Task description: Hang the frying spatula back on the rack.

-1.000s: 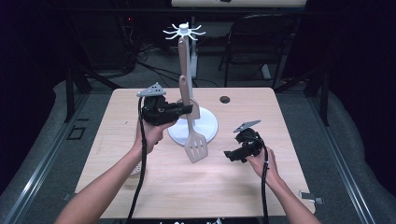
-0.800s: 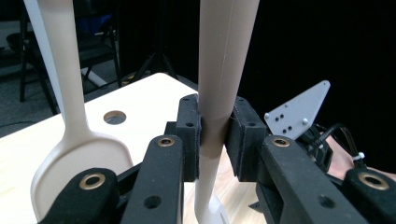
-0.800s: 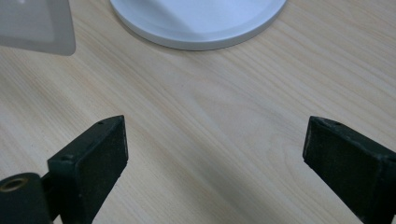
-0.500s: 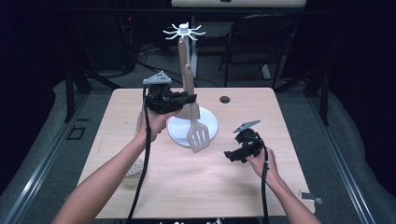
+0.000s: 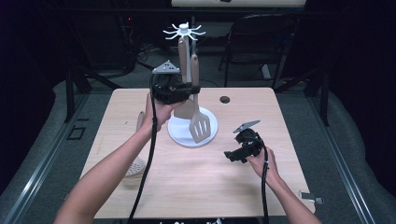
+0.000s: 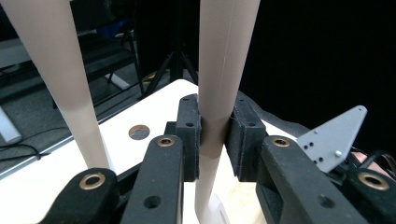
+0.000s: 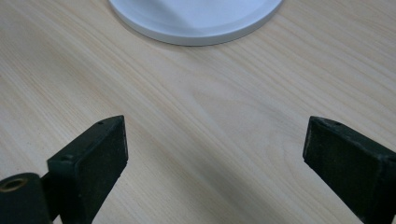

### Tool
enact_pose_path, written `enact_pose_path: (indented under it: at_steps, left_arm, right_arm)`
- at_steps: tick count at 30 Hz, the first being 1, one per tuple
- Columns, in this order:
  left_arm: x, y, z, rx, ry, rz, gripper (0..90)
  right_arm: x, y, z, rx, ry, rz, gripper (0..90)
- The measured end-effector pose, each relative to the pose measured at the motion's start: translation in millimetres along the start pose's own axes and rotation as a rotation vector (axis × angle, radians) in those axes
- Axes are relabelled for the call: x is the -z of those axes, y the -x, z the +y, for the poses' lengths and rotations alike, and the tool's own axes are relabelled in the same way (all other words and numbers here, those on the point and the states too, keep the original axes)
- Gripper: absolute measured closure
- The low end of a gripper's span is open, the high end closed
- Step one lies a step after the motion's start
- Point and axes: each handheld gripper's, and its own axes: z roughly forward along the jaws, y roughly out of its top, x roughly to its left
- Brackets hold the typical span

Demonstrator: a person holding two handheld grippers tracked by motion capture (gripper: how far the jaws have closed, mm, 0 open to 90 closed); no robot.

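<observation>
Just above the middle of the high view, the left tongs [image 5: 189, 88] are clamped on the tapering handle of a beige slotted plastic spatula [image 5: 200, 125], held upright with its blade hanging low over the round white base [image 5: 177, 133] of the utensil stand. In the left gripper view the two black pads [image 6: 189, 135] press on the handle from both sides, with no gap showing.

The relation that matters is vertical. The spatula's long axis runs straight up and down, nearly parallel to the white stand pole whose ring of spoke-like hooks [image 5: 184, 31] sits at the upper centre of the frame. The handle's top end reaches up from the tongs toward those hooks but looks to stop short of them, so the coming move, as I judge it, is a further lift and a slight shift to bring the handle's end onto a free hook. A second beige utensil handle [image 5: 182, 53] already hangs just beside it, to its left in the picture, and could be knocked.

The left hand [image 5: 161, 109] is far nearer the stand. The right tongs [image 5: 232, 155] rest low over the light wooden desk [image 5: 210, 186] at the lower right of centre, well apart from the stand; in the right gripper view their jaws stand wide apart with bare wood between them.

A pale slotted spoon [image 5: 135, 165] lies on the desk at the left, partly hidden by the forearm.
</observation>
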Motion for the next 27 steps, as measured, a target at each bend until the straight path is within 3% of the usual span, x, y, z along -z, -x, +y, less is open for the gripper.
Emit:
enact_pose_path:
  at_steps: [9, 13, 27]
  left_arm:
    - [-8.3, 1.7, 9.6, 0.0, -0.016, 0.028, 76.4]
    - [-10.2, 3.7, 13.4, -0.02, -0.026, 0.042, 76.4]
    - [-17.8, 9.5, 27.7, -0.039, -0.009, 0.065, 76.4]
  right_arm:
    - [-0.9, -1.1, 0.2, -0.003, -0.003, 0.007, 6.3]
    - [-1.4, -0.9, 0.6, -0.003, -0.004, 0.013, 6.3]
    - [-1.3, 0.8, -1.0, -0.011, -0.004, 0.008, 6.4]
